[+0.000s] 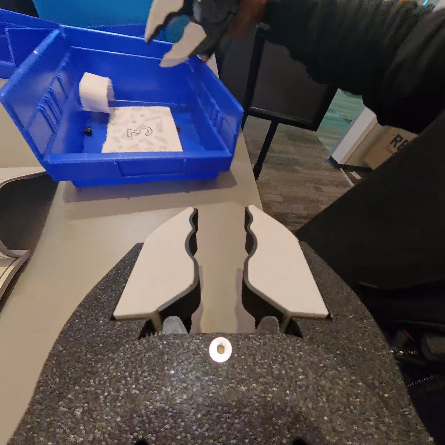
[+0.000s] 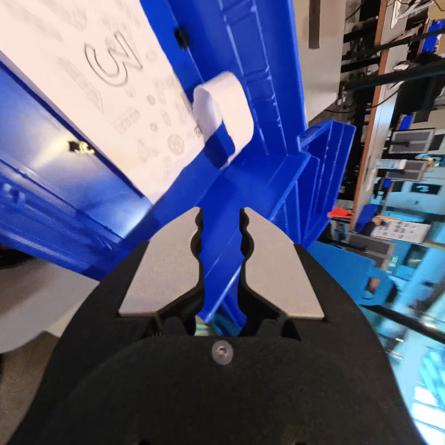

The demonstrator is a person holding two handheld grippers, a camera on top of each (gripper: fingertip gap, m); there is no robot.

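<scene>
The left tool (image 1: pixel 221 212) is held open and bare over the grey tabletop (image 1: pixel 96 240), the blue plastic bin (image 1: pixel 144 166) at 11 o'clock. The right tool (image 2: pixel 221 212) is parted, gripping nothing, above the bin; a white rounded plastic block (image 2: pixel 226 113) is seen inside at 12 o'clock.

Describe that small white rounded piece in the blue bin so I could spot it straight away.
Find the nearer blue plastic bin on the grey table. A white printed sheet lies flat on its floor. The white rounded block sits at the sheet's far left corner by the bin's left wall, the only thick, raised white thing; the tiny black part nearby is far smaller.
</scene>
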